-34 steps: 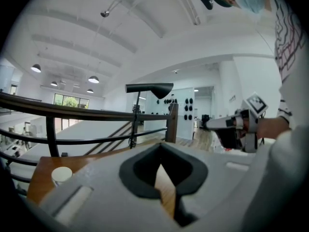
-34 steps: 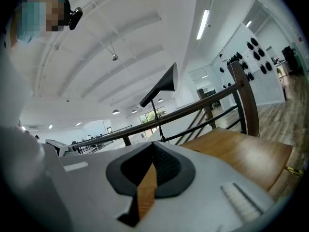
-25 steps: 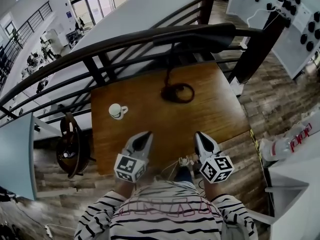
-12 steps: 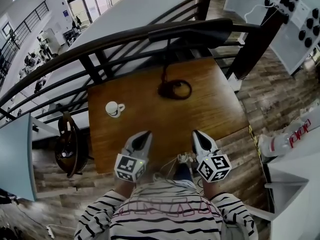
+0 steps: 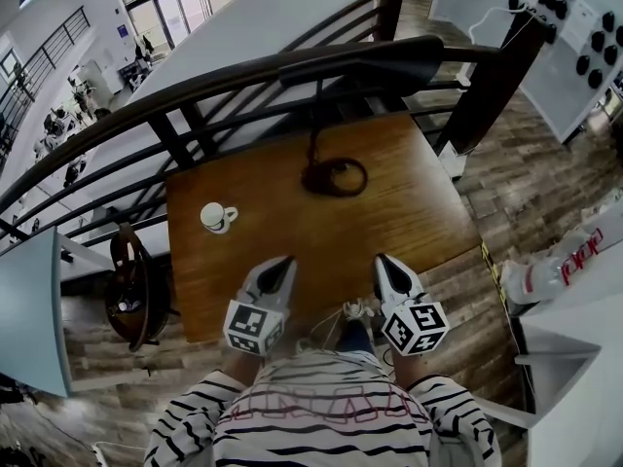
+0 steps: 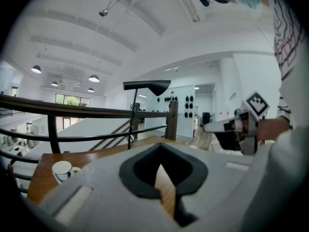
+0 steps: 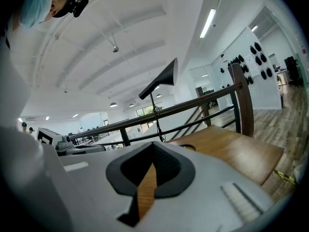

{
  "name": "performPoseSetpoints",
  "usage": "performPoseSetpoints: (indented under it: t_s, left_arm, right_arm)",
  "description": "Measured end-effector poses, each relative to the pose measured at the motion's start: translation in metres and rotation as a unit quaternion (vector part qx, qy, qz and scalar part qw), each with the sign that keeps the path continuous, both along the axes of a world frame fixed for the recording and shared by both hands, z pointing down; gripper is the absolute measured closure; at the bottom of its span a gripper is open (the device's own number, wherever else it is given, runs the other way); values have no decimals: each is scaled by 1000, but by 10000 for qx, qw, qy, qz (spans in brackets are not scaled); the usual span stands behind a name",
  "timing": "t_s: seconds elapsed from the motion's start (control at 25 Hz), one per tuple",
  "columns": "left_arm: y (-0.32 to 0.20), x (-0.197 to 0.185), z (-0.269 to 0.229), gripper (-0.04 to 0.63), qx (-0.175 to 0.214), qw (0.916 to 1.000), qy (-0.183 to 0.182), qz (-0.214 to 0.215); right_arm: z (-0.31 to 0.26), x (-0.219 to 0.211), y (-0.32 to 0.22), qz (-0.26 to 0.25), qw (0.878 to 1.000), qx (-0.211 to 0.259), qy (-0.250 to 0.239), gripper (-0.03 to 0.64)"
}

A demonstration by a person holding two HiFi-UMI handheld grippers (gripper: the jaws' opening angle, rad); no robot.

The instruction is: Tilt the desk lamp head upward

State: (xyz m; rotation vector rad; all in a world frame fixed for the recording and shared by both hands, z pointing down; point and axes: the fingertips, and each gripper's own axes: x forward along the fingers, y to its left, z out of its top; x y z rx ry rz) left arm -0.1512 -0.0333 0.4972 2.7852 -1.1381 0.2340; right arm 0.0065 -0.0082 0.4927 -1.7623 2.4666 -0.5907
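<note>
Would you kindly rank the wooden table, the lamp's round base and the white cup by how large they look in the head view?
1. the wooden table, by far the largest
2. the lamp base
3. the white cup, the smallest
All three lie at a similar depth, so this order seems safe.

Reads as brown wood on the bench (image 5: 409, 212): fine grain, smooth, with a low satin sheen. Looks like matt light-grey moulded plastic on the shells of the left gripper (image 5: 280, 264) and the right gripper (image 5: 384, 261); shows dull black, rubber-like pads (image 7: 169, 170), finely ribbed on the right one. Appears matt black, perhaps painted metal, on the desk lamp head (image 6: 147, 86) and its thin stem (image 6: 133, 110). Gleams white and glossy, ceramic-like, on the cup (image 5: 214, 217). Carries a dark, smooth finish with a faint shine on the railing (image 5: 195, 90). Looks like weathered, matt wood planking on the floor (image 5: 526, 183). Reads as soft striped knit cloth on the sleeve (image 5: 190, 421).
</note>
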Motion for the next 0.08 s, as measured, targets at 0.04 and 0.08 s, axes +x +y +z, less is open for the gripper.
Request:
performPoseSetpoints:
  t_s: [0.04,0.08]
  left_arm:
    - [-1,0,0,594,0,10000,-11,4]
    - [-1,1,0,594,-1,10000,-21,8]
  right_arm:
    - [0,1,-1,8,10000,6,-6,617]
    - [0,1,-1,15,10000,12,-13,617]
